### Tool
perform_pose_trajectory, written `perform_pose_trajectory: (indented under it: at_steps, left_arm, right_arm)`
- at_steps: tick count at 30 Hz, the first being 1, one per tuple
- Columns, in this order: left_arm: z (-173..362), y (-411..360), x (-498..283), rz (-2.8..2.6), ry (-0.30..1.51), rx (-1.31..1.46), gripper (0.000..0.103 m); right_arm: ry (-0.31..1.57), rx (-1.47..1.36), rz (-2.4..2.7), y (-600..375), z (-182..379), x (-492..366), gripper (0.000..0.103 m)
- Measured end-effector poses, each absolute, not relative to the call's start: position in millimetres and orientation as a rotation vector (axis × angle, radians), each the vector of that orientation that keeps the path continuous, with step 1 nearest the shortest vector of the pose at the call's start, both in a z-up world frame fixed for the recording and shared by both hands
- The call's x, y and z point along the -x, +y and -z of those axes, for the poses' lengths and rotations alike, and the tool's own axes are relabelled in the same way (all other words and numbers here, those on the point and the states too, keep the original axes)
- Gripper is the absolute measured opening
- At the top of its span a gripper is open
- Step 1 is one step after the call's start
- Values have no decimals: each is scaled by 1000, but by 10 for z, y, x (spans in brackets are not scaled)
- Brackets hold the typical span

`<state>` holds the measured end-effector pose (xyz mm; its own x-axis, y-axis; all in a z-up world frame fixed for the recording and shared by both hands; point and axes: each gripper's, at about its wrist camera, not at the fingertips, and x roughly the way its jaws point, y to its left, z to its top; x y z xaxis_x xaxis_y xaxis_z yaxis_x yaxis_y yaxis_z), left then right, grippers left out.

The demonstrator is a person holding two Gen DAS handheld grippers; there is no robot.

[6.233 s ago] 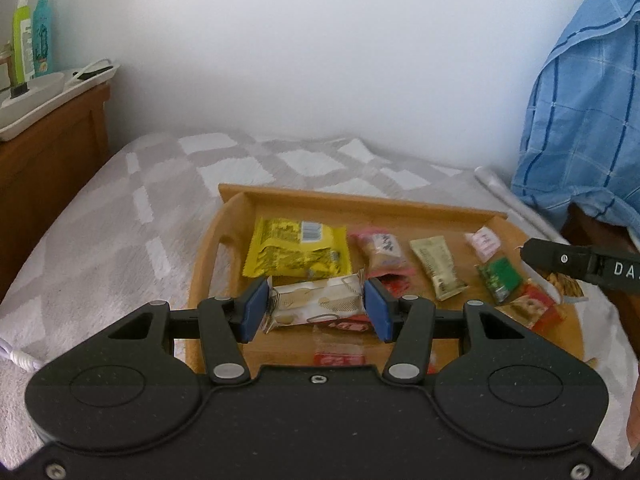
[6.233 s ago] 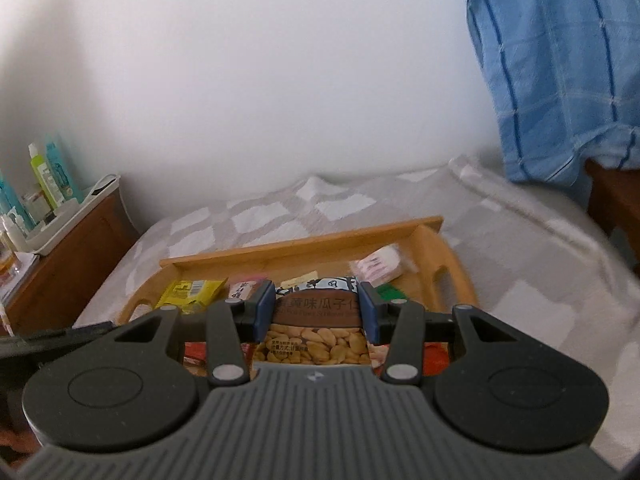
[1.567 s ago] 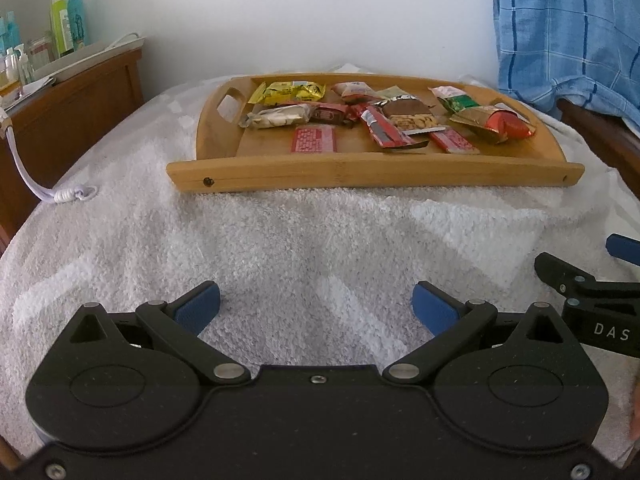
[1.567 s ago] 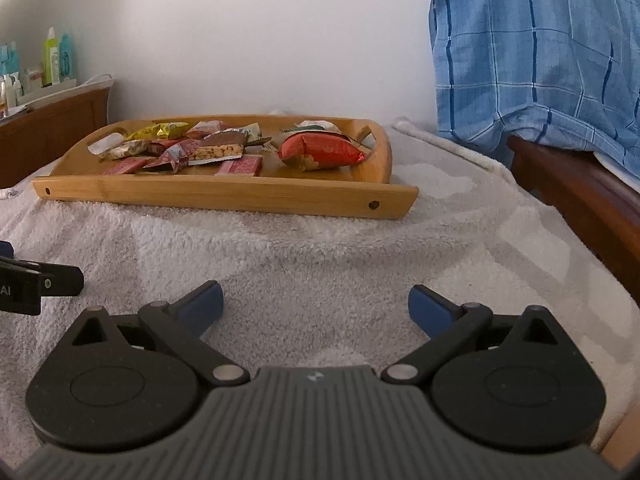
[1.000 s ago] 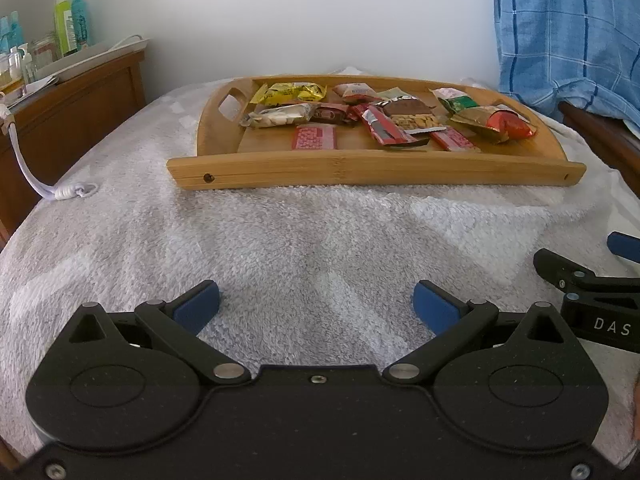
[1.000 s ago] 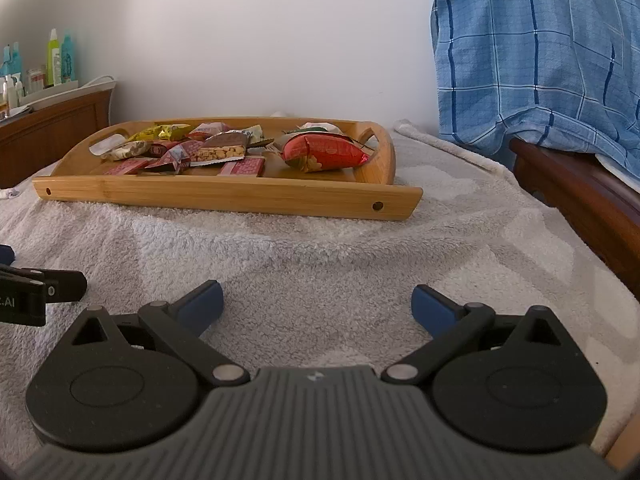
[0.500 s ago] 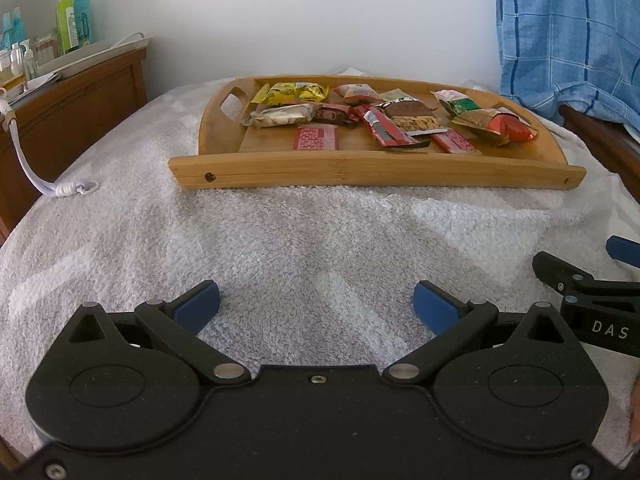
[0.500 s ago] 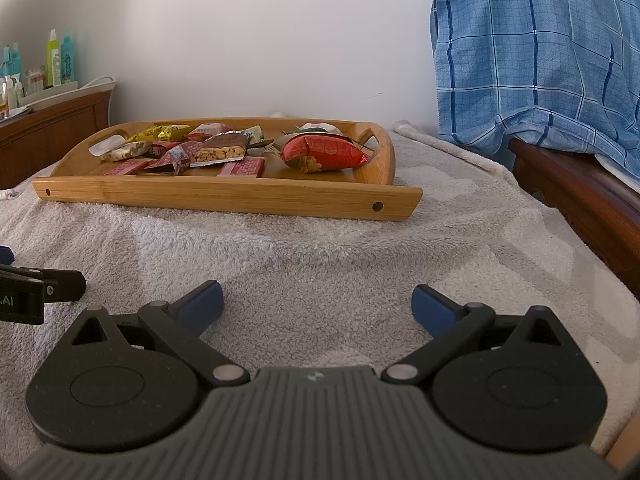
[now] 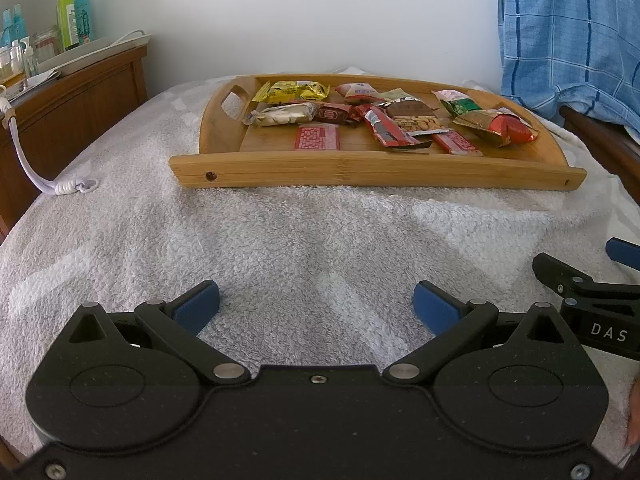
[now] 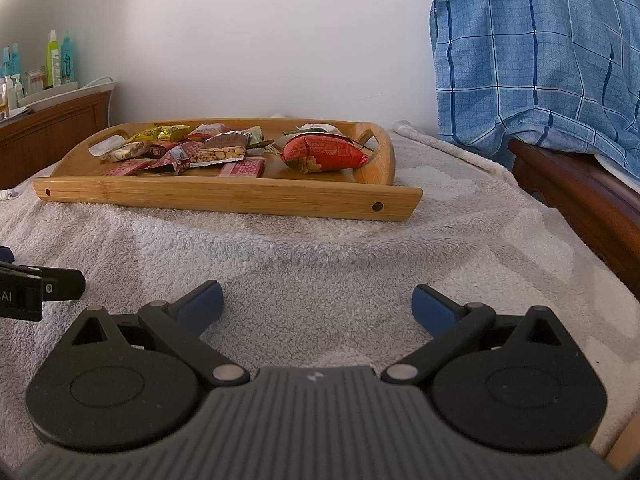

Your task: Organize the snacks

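Observation:
A wooden tray point(image 9: 372, 176) point(image 10: 224, 196) sits on the towel-covered bed and holds several snack packets: a yellow packet point(image 9: 292, 91), a peanut packet point(image 9: 412, 117) point(image 10: 218, 150), a red bag point(image 9: 502, 128) point(image 10: 324, 155) and flat red wafers point(image 9: 317, 138). My left gripper point(image 9: 316, 304) rests low over the towel well in front of the tray, open and empty. My right gripper point(image 10: 316, 304) is also open and empty, back from the tray; its side shows at the right edge of the left wrist view.
A grey-white towel point(image 9: 300, 240) covers the bed. A wooden nightstand point(image 9: 68, 108) with bottles and a white tray stands at the left, with a coiled lilac cable point(image 9: 72, 186) beside it. A blue checked cloth point(image 10: 540, 60) hangs over a wooden frame point(image 10: 580, 196) at the right.
Six seconds ago both grippers were shut on packets over the tray; they have let go and pulled back onto the towel. Over the last second nothing has visibly moved.

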<state>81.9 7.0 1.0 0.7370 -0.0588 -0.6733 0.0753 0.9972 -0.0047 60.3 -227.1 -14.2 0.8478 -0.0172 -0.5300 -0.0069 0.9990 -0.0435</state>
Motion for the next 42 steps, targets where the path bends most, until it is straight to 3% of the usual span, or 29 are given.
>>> perform_pose_trajectory:
  at_steps: [42]
  left_arm:
    - [-7,66,-800,75,730,-34,103]
  right_arm:
    - [558,44,6,-2268,144,-605,103]
